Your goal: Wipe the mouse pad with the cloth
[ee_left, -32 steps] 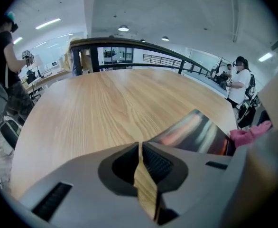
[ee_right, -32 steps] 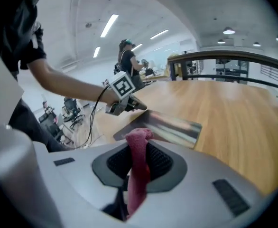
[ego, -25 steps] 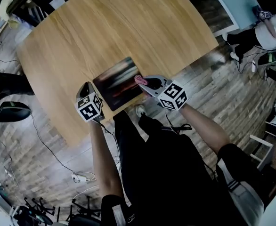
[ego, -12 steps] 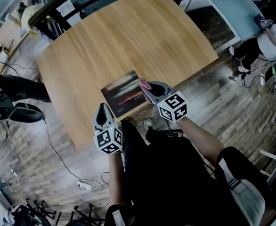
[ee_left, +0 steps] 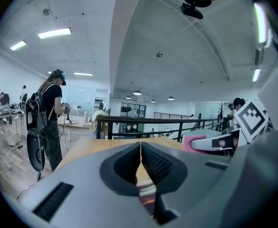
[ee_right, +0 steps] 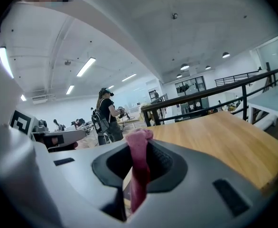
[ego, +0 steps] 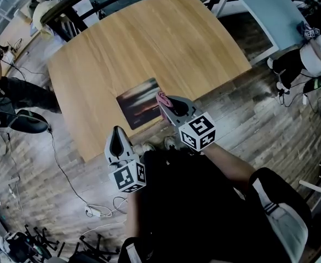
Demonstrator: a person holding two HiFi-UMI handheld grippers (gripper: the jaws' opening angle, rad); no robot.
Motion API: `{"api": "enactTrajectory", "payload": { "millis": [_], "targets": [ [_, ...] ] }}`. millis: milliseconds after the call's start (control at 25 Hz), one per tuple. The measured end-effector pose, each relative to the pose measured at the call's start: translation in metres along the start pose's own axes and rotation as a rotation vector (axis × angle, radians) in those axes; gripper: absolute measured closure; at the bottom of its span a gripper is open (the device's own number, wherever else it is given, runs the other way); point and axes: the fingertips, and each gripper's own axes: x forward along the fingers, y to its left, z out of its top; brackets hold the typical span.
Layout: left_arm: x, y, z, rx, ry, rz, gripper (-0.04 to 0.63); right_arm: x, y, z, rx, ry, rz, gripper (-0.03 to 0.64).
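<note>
Tightly pinched pink cloth (ee_right: 138,167), dark mouse pad (ego: 140,104)

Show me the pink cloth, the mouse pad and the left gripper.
pink cloth (ee_right: 139,167): right gripper view, middle of the visible strip of fabric.
mouse pad (ego: 138,103): head view, centre of its printed top.
left gripper (ee_left: 140,148): left gripper view, where its shut jaws meet.

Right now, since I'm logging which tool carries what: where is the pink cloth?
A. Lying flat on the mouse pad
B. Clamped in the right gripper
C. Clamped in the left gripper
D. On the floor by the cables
B: the pink cloth stands pinched between the jaws of the right gripper, while the left gripper has its jaws together on nothing.
</note>
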Motion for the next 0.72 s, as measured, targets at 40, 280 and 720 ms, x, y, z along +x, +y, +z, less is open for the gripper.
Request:
{"api": "enactTrajectory", "payload": {
  "millis": [40, 280, 720],
  "targets": [
    [-0.004, -0.001, 0.006, 0.007, -0.016, -0.001, 0.568, -0.002, 0.002, 0.003, 0.000, -0.008, 0.002, 0.546],
    [-0.019, -0.002, 0.035, 0.040, -0.090, -0.009, 0.568, -0.012, 0.014, 0.016, 0.001, -0.042, -0.013, 0.546],
    [-0.032, 0.003, 0.028, 0.037, -0.069, -0.101, 0.568, -0.020, 0.047, 0.013, -0.007, -0.072, -0.042, 0.546]
  ]
}}
